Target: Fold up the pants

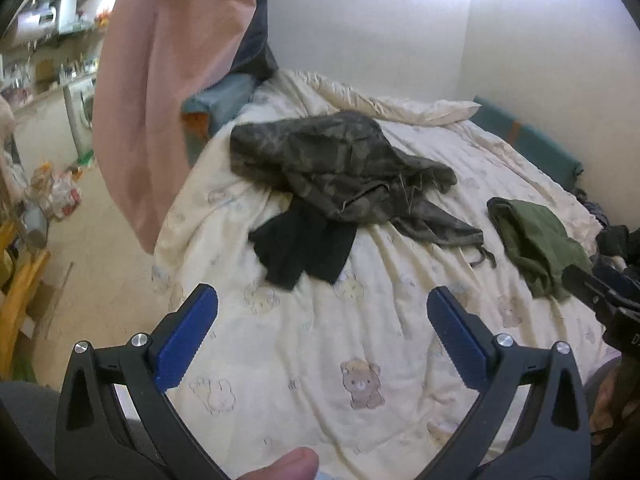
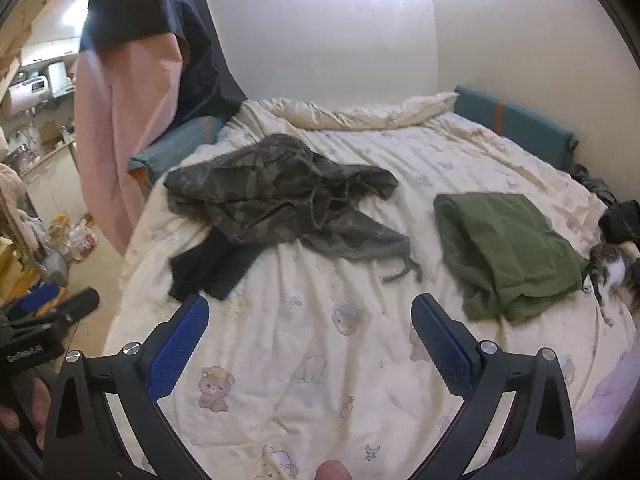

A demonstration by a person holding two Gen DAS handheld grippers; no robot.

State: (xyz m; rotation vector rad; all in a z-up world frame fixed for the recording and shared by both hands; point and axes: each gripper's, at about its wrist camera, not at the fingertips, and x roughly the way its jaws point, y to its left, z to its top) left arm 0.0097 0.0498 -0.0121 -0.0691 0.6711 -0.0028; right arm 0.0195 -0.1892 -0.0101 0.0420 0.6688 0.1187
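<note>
Left gripper (image 2: 52, 304) casing shows white lettering (unreadable).

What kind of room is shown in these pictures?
Most likely a small home where the bed shares the room with a kitchen area. A bed with a bear-print quilt carries loose camouflage pants and a folded green garment, and a washing machine stands at the far left.

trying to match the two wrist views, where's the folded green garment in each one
Left wrist: folded green garment at the right edge, right of the camouflage pants.
Right wrist: it lies right of centre, larger, above the right claw's right pad.
Shared landmark: the camouflage pants.
</note>
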